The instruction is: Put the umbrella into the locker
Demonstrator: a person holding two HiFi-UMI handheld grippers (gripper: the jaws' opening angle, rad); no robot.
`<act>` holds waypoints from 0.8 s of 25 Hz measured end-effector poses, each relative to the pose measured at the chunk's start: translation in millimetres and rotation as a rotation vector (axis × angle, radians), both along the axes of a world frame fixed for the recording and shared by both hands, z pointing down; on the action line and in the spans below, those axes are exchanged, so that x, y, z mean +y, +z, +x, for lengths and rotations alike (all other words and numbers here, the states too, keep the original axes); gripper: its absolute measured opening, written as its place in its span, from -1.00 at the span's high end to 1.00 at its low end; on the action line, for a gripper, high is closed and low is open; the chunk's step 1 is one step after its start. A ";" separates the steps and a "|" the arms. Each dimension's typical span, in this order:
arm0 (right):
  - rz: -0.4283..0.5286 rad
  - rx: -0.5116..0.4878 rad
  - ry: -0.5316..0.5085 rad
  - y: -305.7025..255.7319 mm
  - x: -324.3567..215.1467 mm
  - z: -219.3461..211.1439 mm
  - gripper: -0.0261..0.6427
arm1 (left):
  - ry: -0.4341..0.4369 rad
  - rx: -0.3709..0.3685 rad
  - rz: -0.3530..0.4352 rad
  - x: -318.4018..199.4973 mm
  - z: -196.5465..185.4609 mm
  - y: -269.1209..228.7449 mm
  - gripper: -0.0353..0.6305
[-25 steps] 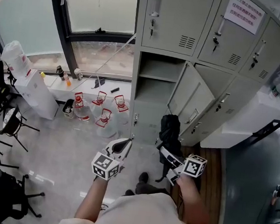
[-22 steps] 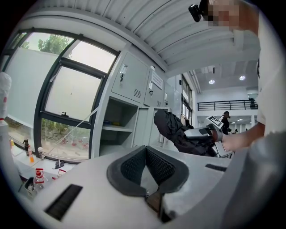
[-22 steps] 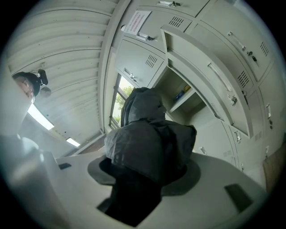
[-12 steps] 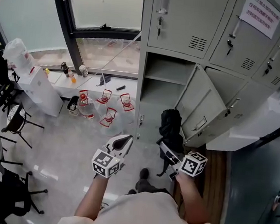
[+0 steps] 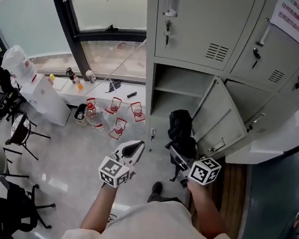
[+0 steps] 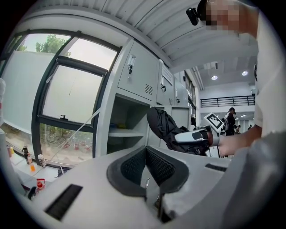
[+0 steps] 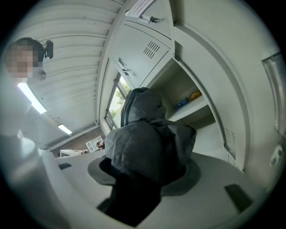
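Note:
A black folded umbrella point(image 5: 181, 134) stands up from my right gripper point(image 5: 176, 155), which is shut on its lower end. In the right gripper view the dark umbrella cloth point(image 7: 149, 138) fills the gap between the jaws of the right gripper point(image 7: 140, 181). Just beyond it is the open locker compartment point(image 5: 176, 95), its shelf point(image 7: 190, 107) holding small items and its door point(image 5: 218, 121) swung out to the right. My left gripper point(image 5: 134, 149) hangs left of the umbrella, shut and empty. Seen from the left gripper point(image 6: 145, 151), the umbrella point(image 6: 164, 127) is off to the right.
Closed grey lockers point(image 5: 202, 21) surround the open one. Several water jugs with red handles point(image 5: 112, 119) stand on the floor below the window sill point(image 5: 89, 86). A white box point(image 5: 45, 97) and black chairs point(image 5: 18, 131) are at left, a white cabinet point(image 5: 285, 138) at right.
Both grippers have moved towards the lockers, which now look larger and nearer. The umbrella has stayed in the right gripper and the left gripper has stayed shut.

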State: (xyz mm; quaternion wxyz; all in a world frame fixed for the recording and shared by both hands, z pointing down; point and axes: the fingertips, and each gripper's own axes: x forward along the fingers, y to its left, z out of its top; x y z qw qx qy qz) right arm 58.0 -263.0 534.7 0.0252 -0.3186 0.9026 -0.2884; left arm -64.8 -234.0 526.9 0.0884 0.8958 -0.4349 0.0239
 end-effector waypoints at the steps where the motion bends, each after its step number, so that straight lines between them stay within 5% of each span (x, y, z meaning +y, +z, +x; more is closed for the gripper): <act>1: 0.015 0.027 0.001 -0.3 -7.6 -1.9 0.18 | -0.004 -0.003 0.001 -6.8 -0.6 -0.9 0.88; 20: 0.203 0.402 0.071 -2.1 -127.5 -19.0 0.19 | -0.034 -0.017 0.025 -79.9 1.8 -13.8 0.88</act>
